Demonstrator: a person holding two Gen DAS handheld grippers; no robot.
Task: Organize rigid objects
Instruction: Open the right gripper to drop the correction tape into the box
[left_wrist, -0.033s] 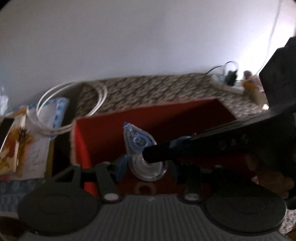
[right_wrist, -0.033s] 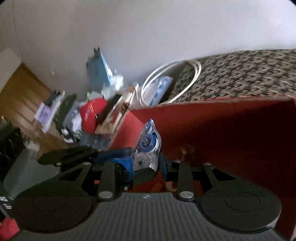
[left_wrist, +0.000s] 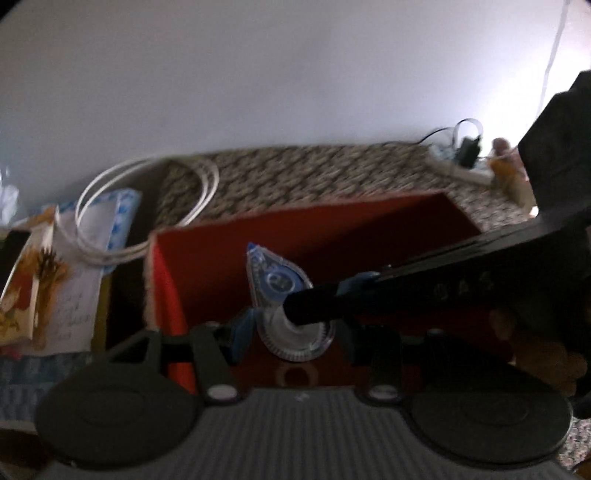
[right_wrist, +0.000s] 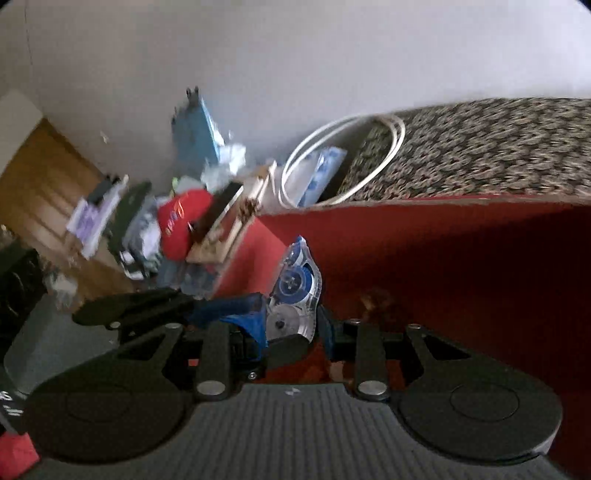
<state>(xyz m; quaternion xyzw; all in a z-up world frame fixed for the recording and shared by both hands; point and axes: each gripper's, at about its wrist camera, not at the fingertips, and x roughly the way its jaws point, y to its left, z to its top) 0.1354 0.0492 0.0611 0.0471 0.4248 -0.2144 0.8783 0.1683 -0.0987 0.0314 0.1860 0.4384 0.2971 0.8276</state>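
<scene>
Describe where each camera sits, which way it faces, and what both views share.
Left wrist: on the left gripper, looking along its fingers into the red box; its own fingers show, and the right gripper crossing in from the right.
Right wrist: on the right gripper, facing the box's left corner and clutter beyond; its fingers and the left gripper's blue-tipped finger show.
Shared: the correction tape between the fingers, the box, the white cable.

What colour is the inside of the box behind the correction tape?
Red; the box interior shows best in the right wrist view.
</scene>
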